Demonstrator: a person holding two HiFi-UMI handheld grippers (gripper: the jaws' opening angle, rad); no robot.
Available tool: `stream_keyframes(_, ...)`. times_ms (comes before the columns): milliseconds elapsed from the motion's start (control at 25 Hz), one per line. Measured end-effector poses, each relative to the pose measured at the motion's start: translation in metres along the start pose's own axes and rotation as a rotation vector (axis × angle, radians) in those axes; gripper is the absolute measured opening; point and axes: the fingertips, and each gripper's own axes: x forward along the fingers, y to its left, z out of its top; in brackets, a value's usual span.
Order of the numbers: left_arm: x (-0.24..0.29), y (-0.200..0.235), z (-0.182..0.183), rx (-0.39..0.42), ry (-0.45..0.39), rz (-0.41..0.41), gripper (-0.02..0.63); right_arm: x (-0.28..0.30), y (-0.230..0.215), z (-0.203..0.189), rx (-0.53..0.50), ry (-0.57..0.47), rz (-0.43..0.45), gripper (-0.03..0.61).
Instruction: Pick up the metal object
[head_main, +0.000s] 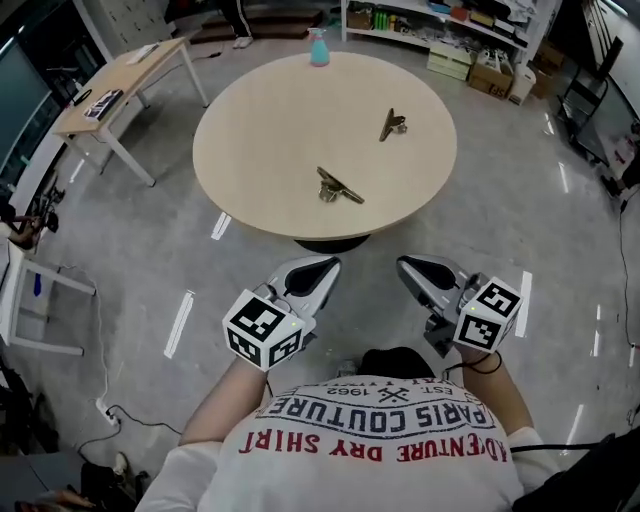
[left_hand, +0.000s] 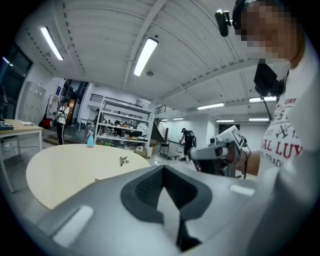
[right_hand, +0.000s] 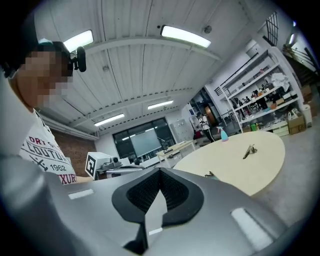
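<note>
Both grippers hang close to the body, short of the round worktop (head_main: 270, 130). The left gripper (head_main: 318, 268) and right gripper (head_main: 415, 268) each have jaws pressed together on nothing.

The nearer metal clip (head_main: 339, 187) lies by the worktop's 6 o'clock edge, at about 12 o'clock from the left gripper (probably the closer one). Its long axis runs from 10 to 4 o'clock. A farther metal clip (head_main: 392, 124) sits toward 2 o'clock.

Each gripper's own body hides most of the nearer clip in its view, so its handles can't be read.
</note>
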Motion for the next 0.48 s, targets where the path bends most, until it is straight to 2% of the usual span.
stream_keyframes(240, 0.043, 0.037, -0.002, 0.003, 0.051, 0.016, 0.003, 0.031, -0.049, 0.01, 0.015, 0.011, 0.038, 0.002)
stream_keyframes(480, 0.091, 0.069, 0.01, -0.043, 0.049, -0.003, 0.003, 0.057, -0.118, 0.032, 0.038, 0.022, 0.061, 0.001)
